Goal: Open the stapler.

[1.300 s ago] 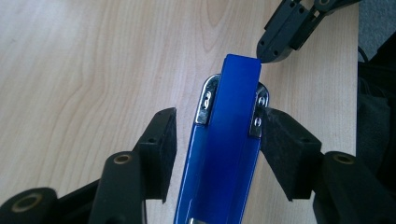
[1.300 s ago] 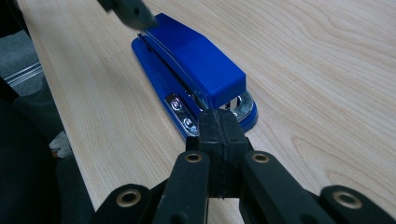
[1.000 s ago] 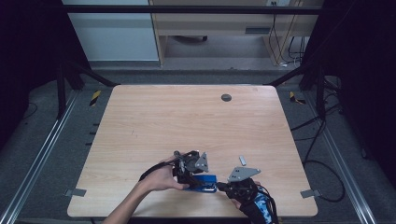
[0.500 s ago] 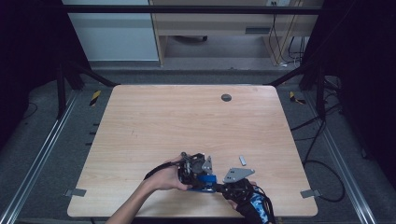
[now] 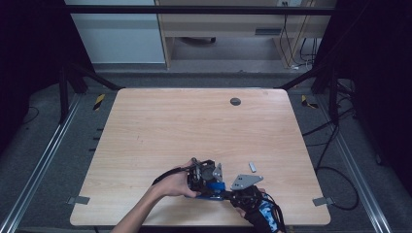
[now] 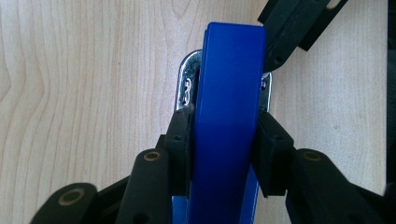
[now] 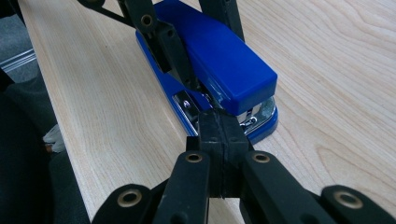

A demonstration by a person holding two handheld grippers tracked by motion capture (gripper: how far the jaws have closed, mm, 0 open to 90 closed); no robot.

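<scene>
A blue stapler (image 5: 214, 188) lies on the wooden table (image 5: 194, 126) near its front edge. In the left gripper view the stapler (image 6: 229, 84) stands between my left gripper's (image 6: 224, 126) jaws. They have just been closing, and both pads now press on its sides. My right gripper (image 7: 219, 123) is shut with nothing between its pads. Its tip rests against the stapler's (image 7: 224, 60) metal front end. In the high view the left gripper (image 5: 210, 182) comes from the left and the right gripper (image 5: 232, 195) from the right.
A small grey piece (image 5: 252, 166) lies on the table just right of the grippers. A dark round disc (image 5: 235, 101) sits near the far edge. Black frame legs and cables stand around the table.
Both hands have stayed nearly where they were. The right gripper's grey plate has edged slightly left toward the stapler.
</scene>
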